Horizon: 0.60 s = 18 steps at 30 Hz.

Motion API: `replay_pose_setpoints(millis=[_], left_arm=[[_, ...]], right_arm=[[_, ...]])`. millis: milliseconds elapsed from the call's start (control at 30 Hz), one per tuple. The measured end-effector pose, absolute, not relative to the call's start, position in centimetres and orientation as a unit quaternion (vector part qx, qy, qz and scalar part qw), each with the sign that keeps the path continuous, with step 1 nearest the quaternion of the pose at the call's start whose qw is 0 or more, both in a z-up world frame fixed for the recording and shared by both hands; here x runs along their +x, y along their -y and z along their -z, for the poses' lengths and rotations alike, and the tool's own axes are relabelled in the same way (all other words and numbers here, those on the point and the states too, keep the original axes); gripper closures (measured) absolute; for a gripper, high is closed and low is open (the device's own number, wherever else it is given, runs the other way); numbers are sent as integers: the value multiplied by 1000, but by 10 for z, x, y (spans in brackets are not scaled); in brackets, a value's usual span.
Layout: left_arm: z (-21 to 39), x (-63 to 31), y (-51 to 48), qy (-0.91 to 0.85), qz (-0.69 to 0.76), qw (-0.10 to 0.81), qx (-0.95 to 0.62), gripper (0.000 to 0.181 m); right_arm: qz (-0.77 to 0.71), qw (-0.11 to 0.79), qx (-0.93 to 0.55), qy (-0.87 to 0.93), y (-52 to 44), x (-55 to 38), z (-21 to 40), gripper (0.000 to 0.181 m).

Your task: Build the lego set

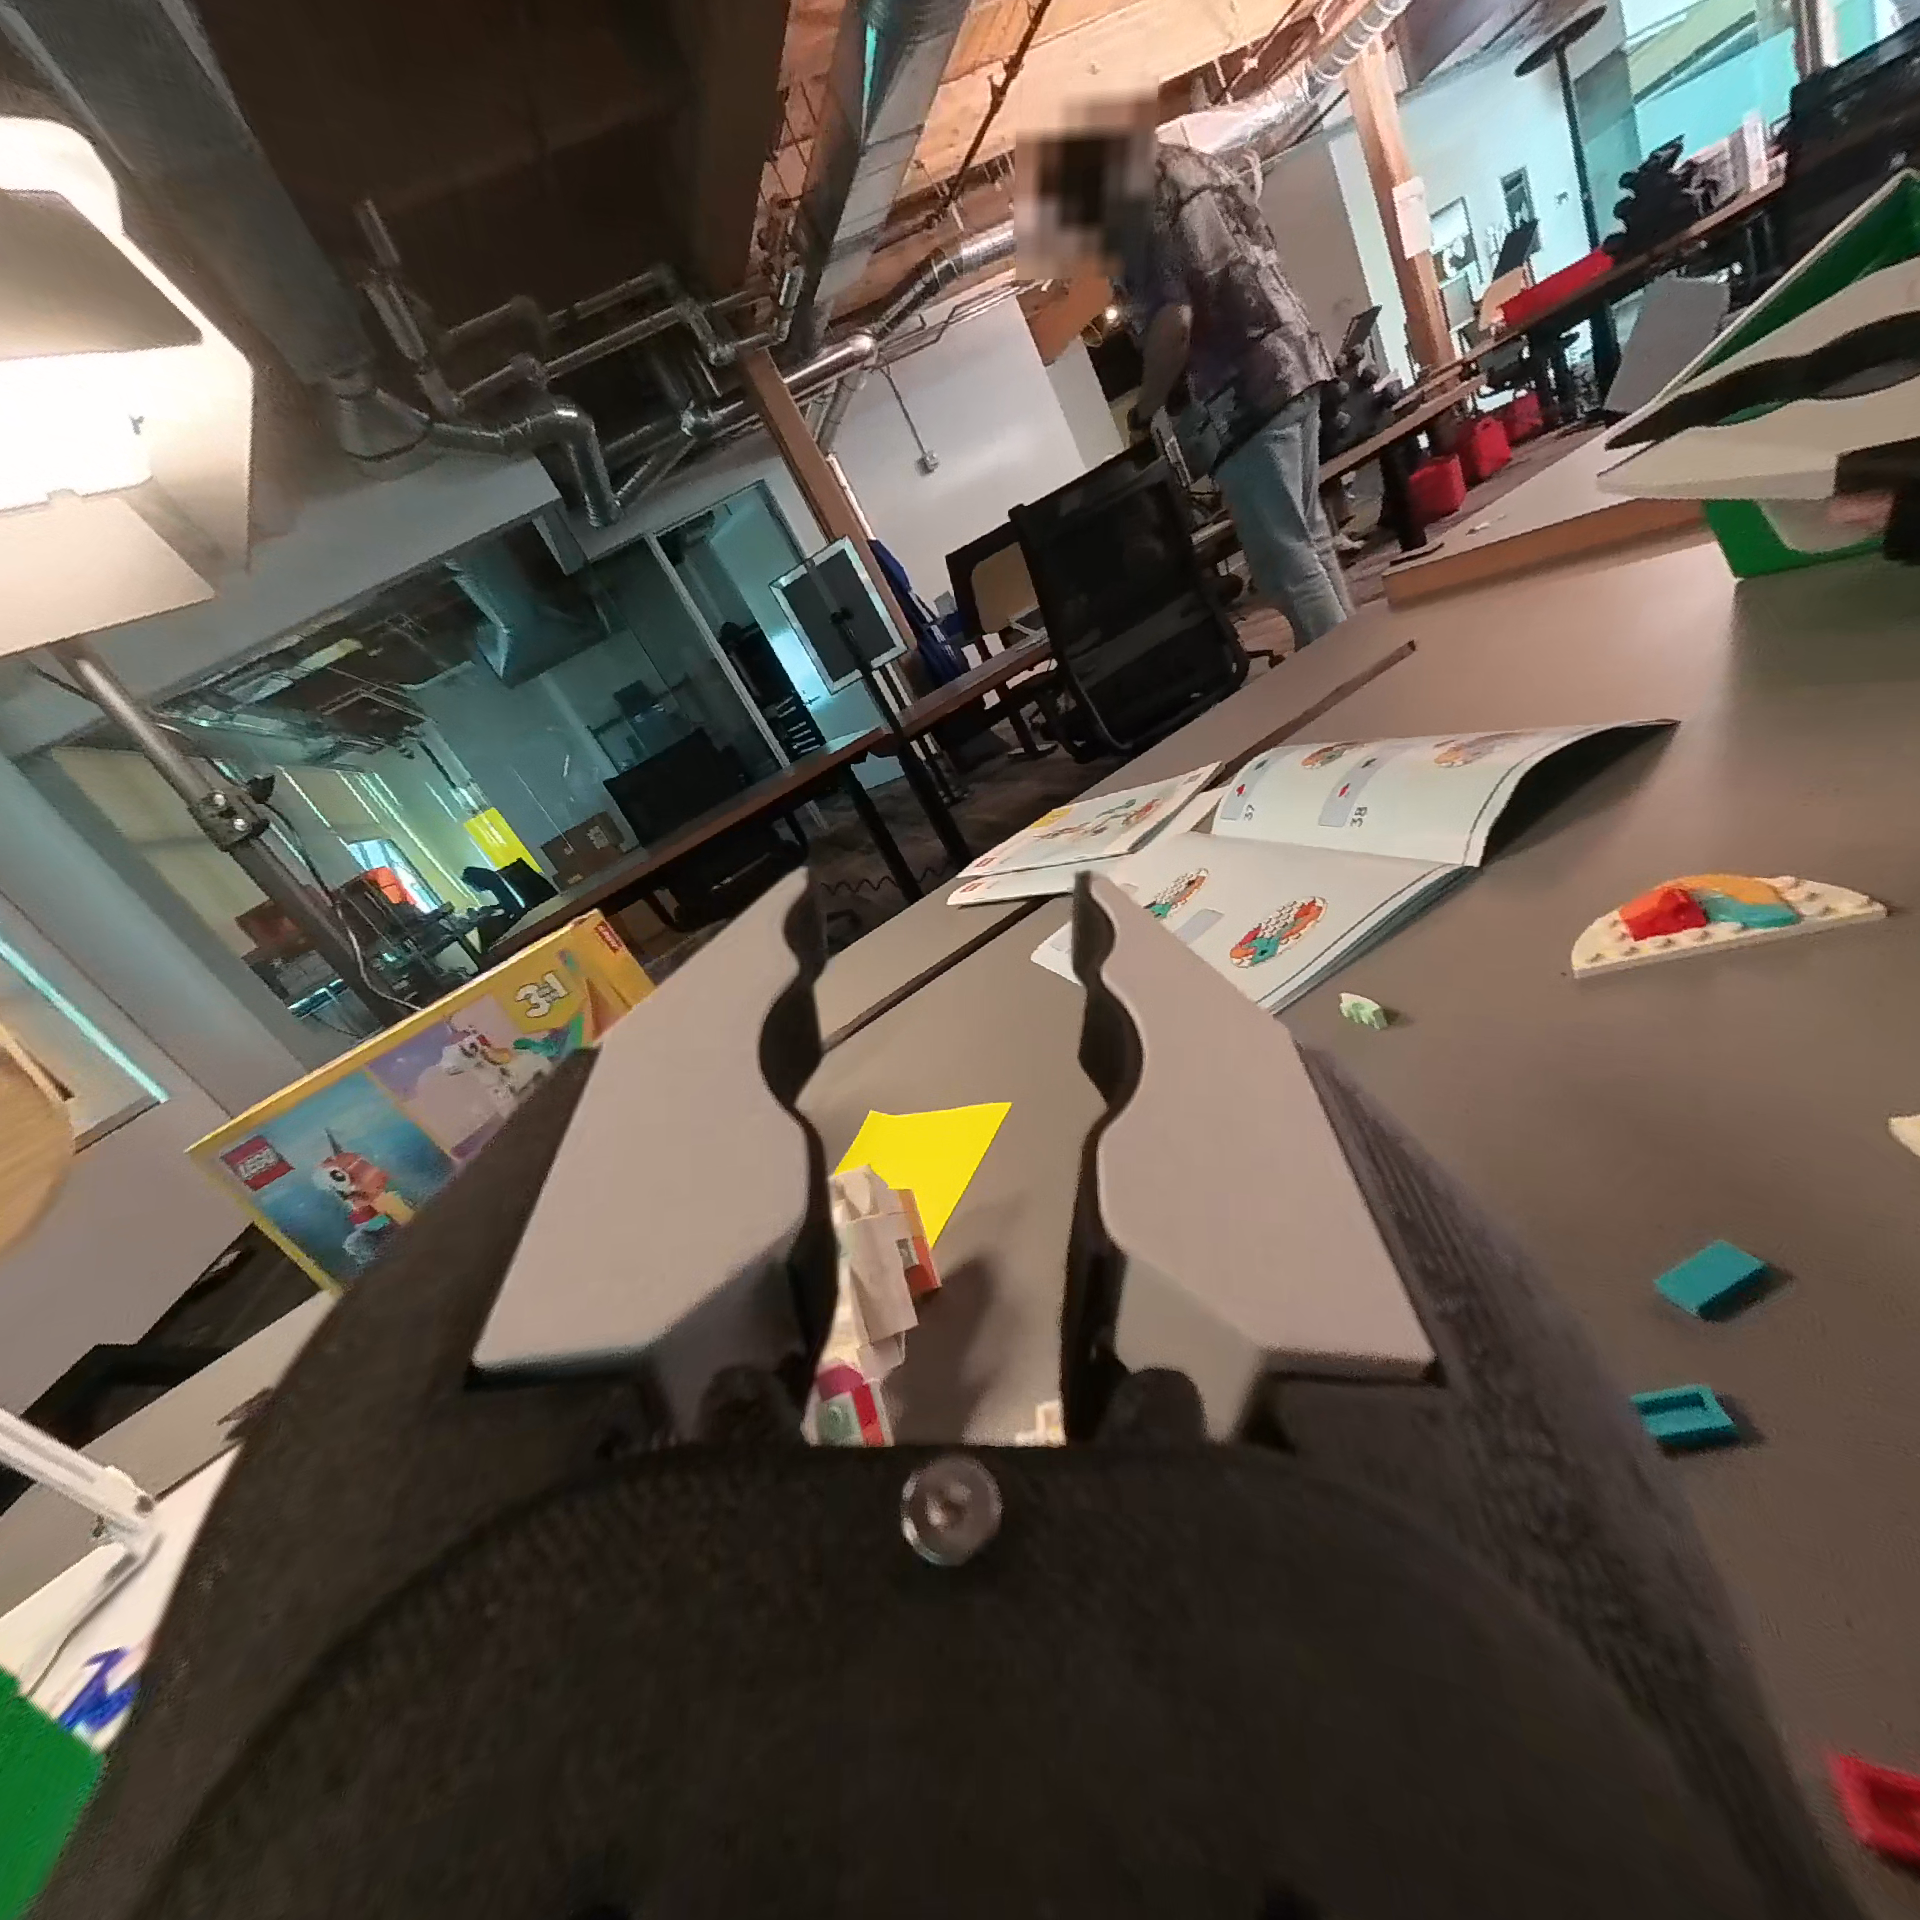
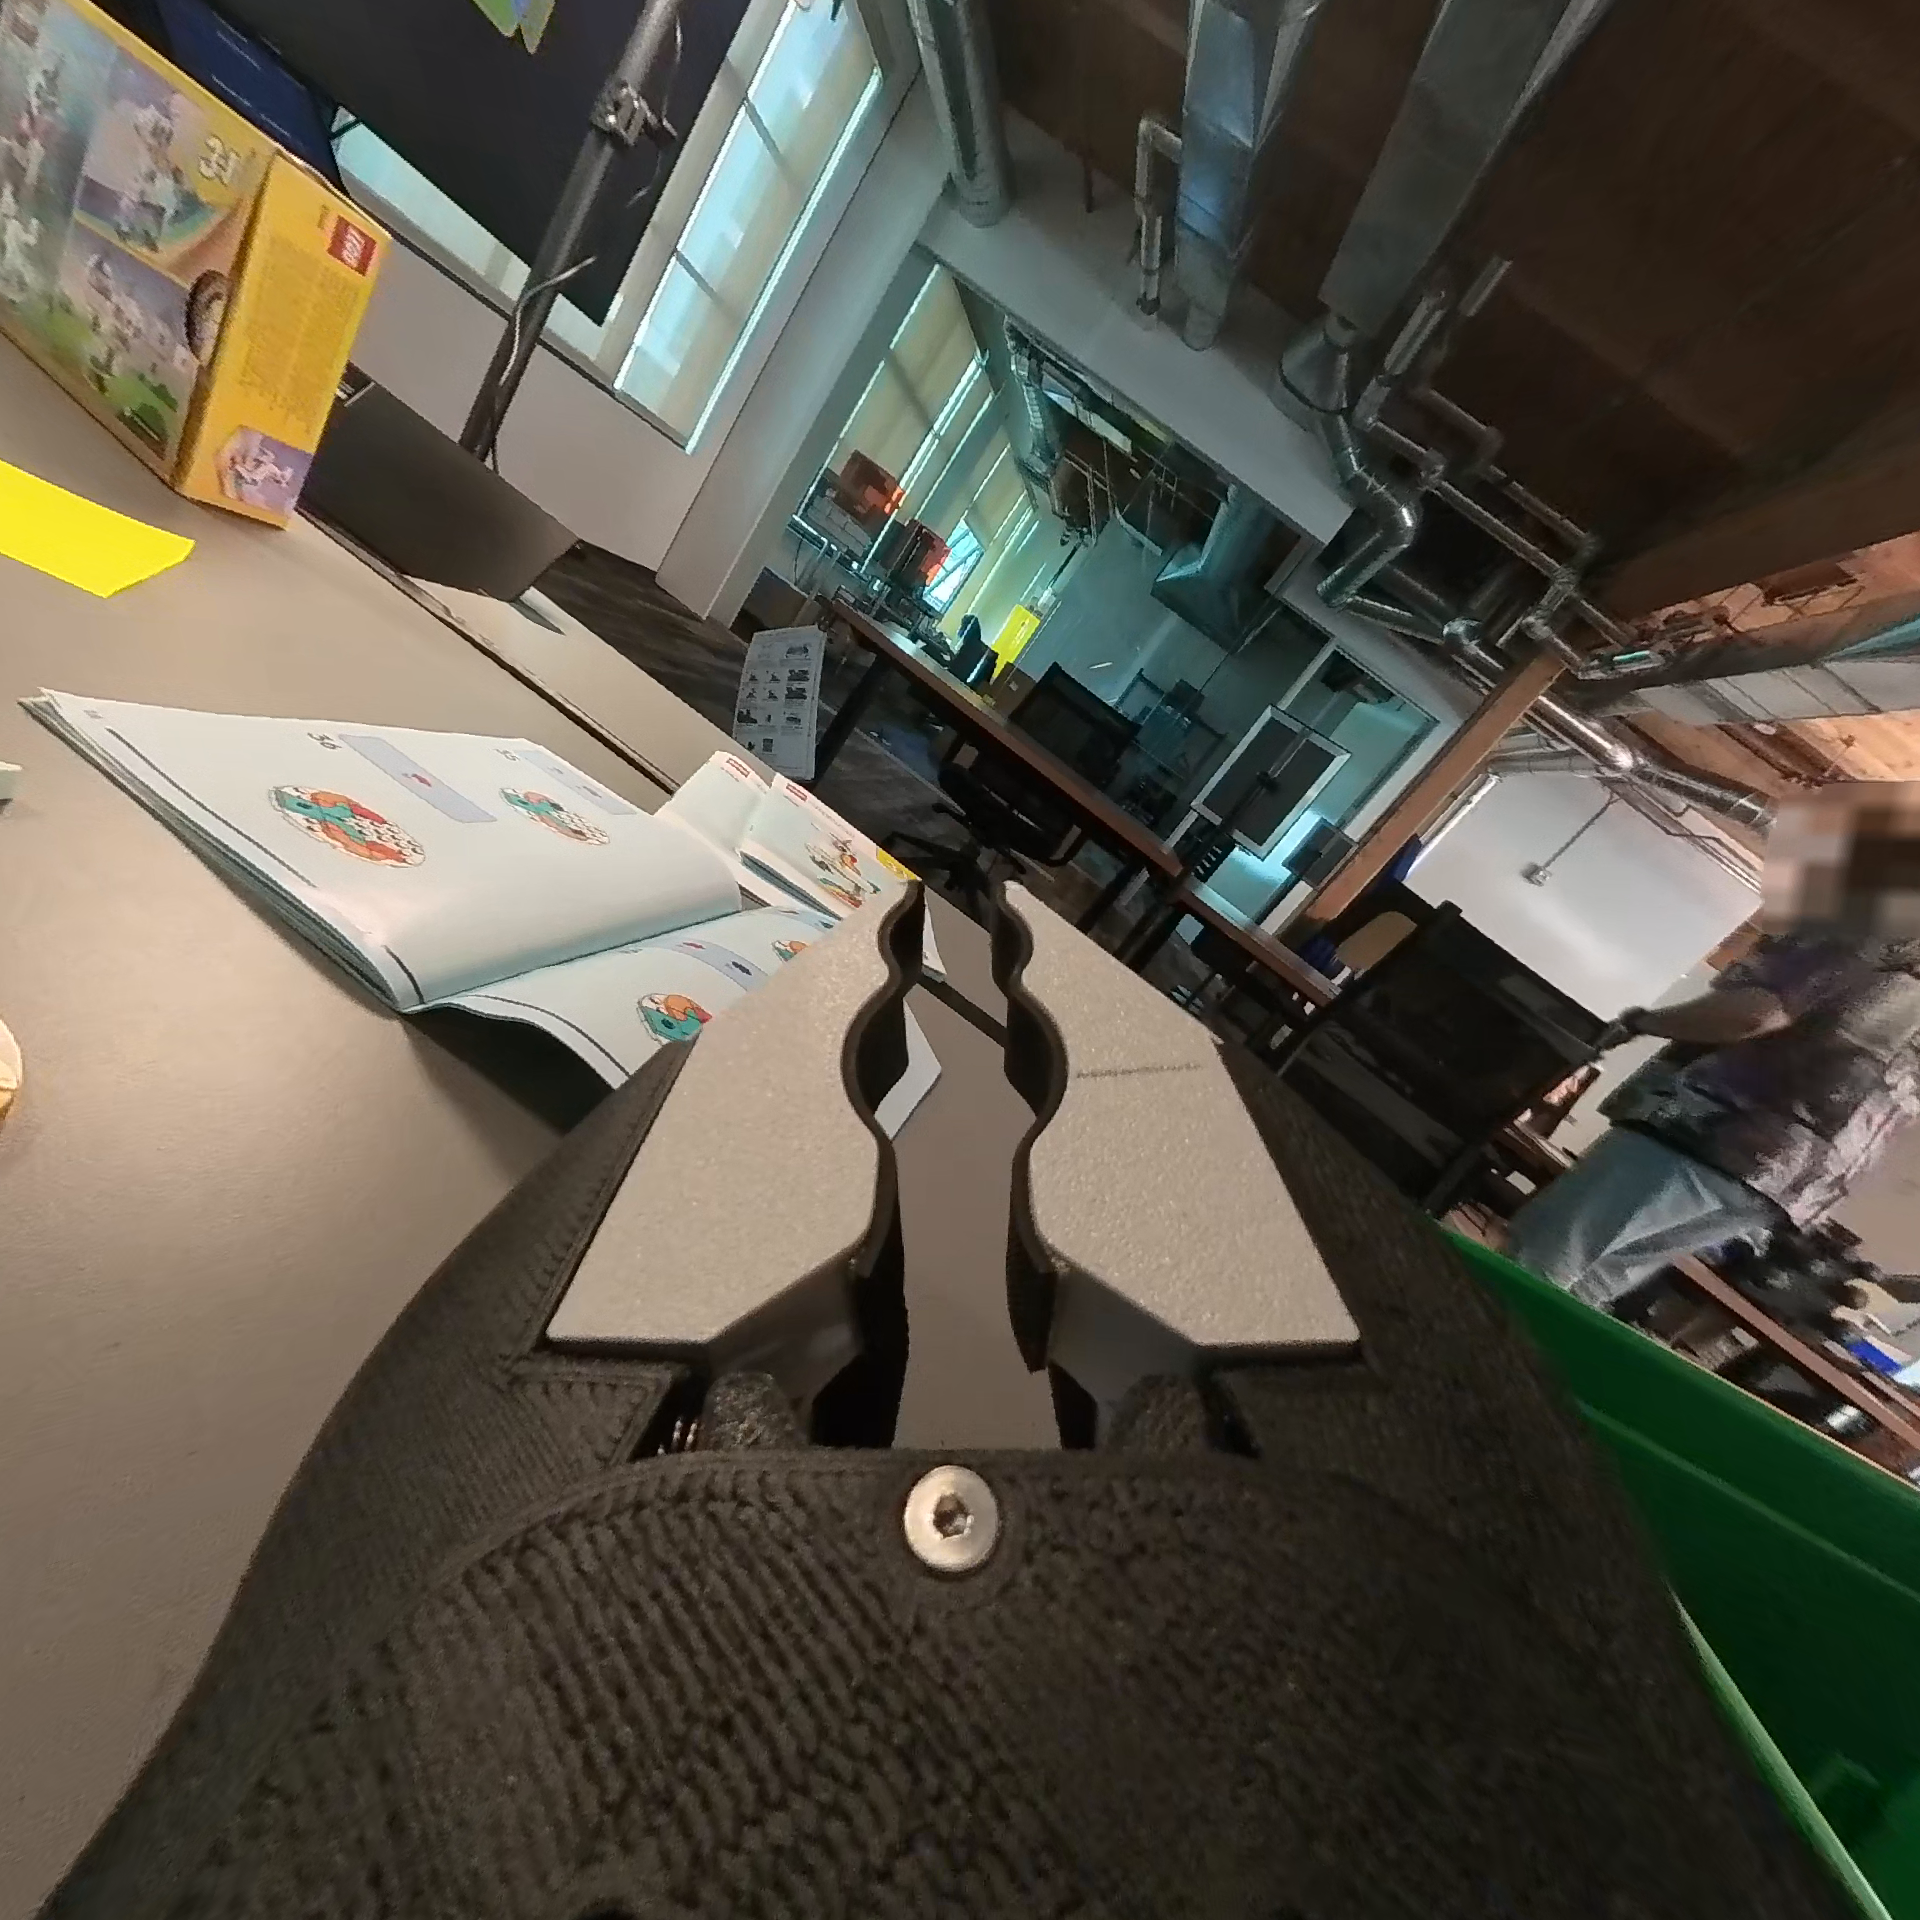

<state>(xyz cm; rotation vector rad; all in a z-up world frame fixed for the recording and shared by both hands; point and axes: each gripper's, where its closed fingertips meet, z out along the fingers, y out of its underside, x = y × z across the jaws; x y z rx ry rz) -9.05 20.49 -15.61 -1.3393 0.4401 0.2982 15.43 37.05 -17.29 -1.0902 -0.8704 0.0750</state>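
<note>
- The left claw (image 1: 945, 914), two grey wavy-edged plastic fingers on a black woven-textured body with a steel screw, stands spread wide and grips nothing.
- Seen through its gap, low on the grey matte counter (image 1: 1558, 1122), lies a small blurred cluster of white, pink and orange lego bricks (image 1: 878, 1273), just in front of a flat yellow paper sheet (image 1: 925, 1153).
- Left of that claw stands the yellow cardboard lego box (image 1: 405, 1122), printed with brick animals and a red logo square.
- Ahead and to the right lies the open pale-blue instruction booklet (image 1: 1340, 862), glossy pages showing coloured fish builds and step numbers, with a thinner leaflet (image 1: 1091, 831) beside it.
- Further right sits the white half-round studded plate carrying red, orange and teal bricks (image 1: 1725, 920); nearer are a tiny pale-green piece (image 1: 1366, 1010), two teal flat tiles (image 1: 1709, 1278) and a red tile (image 1: 1881, 1803) at the frame's corner.
- The right claw (image 2: 961, 904), of the same build, has its fingers parted by a narrow gap with nothing between them.
- Left of it lies the same open booklet (image 2: 416, 862); beyond that, the yellow sheet (image 2: 83, 535) and the box (image 2: 270, 343).
- At its right is a green smooth plastic bin wall (image 2: 1714, 1507).
- A person (image 2: 1745, 1101) stands well behind.
</note>
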Motion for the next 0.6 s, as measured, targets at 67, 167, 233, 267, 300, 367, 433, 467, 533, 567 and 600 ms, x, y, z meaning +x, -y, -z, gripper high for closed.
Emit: replay_pose_setpoints(millis=[67, 167, 233, 267, 300, 367, 433, 467, 533, 567, 600], left_arm=[[160, -89, -206, -207, -133, 746, -619, 140], [163, -85, -208, -216, -128, 739, -625, 147], [166, -81, -208, -225, -123, 737, -626, 150], [166, -79, -209, -226, -121, 736, -627, 151], [166, -77, -208, -227, -114, 735, -628, 153], [164, -66, -204, -236, -72, 730, -637, 173], [154, -46, -190, -235, 6, 722, -651, 174], [147, -37, -179, -233, 38, 718, -655, 172], [132, -26, -152, -234, 61, 723, -647, 171], [125, -26, -138, -236, 55, 726, -643, 171], [119, -29, -125, -238, 40, 728, -641, 171]], right_arm=[[-35, 765, -500, 404, -370, 153, 173, 171], [-35, 764, -502, 404, -370, 153, 174, 171], [-37, 764, -503, 401, -371, 154, 174, 171], [-39, 764, -504, 401, -371, 154, 174, 171], [-40, 763, -506, 402, -372, 154, 175, 171], [-41, 759, -506, 407, -372, 152, 177, 171], [-39, 756, -507, 412, -372, 151, 179, 171], [-37, 755, -509, 413, -372, 151, 180, 171], [-33, 755, -511, 410, -373, 153, 180, 171], [-32, 755, -512, 407, -374, 154, 180, 171], [-31, 755, -514, 405, -375, 155, 180, 171]])
